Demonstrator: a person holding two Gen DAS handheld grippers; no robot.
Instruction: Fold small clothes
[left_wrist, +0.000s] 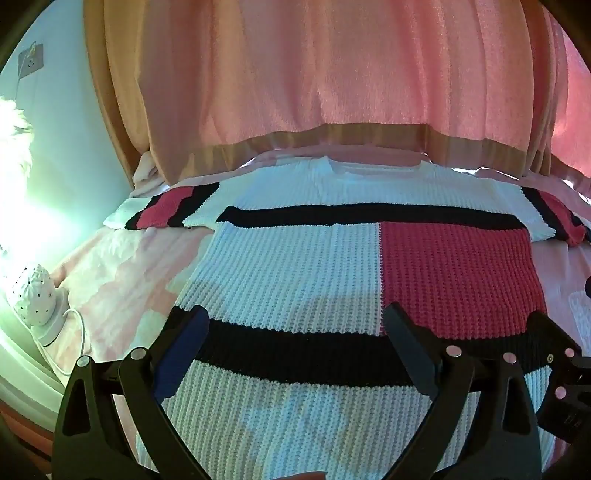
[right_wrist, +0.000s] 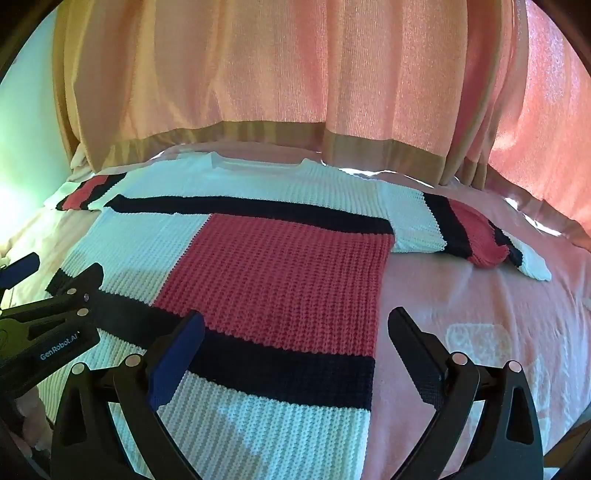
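Note:
A knitted sweater (left_wrist: 295, 273) in white, red and black blocks lies flat on the pink bed, neck at the far side, both sleeves spread out. It also shows in the right wrist view (right_wrist: 266, 266). My left gripper (left_wrist: 295, 325) is open and empty above the sweater's lower left part. My right gripper (right_wrist: 295, 328) is open and empty above the sweater's lower right edge. The left gripper (right_wrist: 55, 280) also shows at the left of the right wrist view, and the right gripper's body (left_wrist: 561, 369) at the right of the left wrist view.
The pink bedsheet (right_wrist: 480, 295) lies bare to the right of the sweater. Pink and tan curtains (left_wrist: 332, 74) hang along the far side of the bed. A white dotted lamp (left_wrist: 35, 295) stands at the left beside a wall.

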